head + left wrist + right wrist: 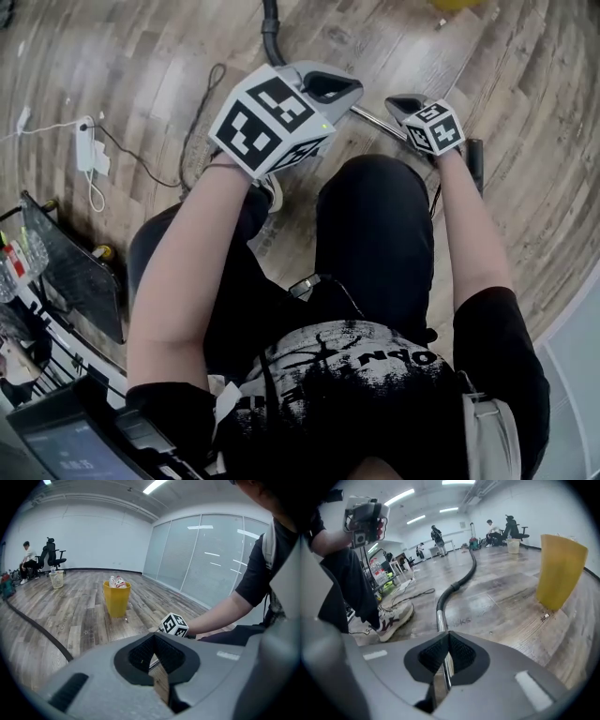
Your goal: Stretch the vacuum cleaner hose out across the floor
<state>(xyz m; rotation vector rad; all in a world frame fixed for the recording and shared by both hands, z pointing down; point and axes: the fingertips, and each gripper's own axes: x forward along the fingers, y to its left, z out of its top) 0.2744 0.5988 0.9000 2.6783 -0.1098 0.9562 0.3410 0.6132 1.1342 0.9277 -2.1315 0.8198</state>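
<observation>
Hose (459,581) one, bin (560,571) one; left gripper (153,654), right gripper (447,648) closed.

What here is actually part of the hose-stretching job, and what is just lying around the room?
Part of the job: black vacuum hose; metal tube on its end; left gripper; right gripper, both shut.
Just lying about: yellow bin; white charger; office chair; white wastebasket.

Open office: swivel chairs (51,557), glass partitions (201,559)
</observation>
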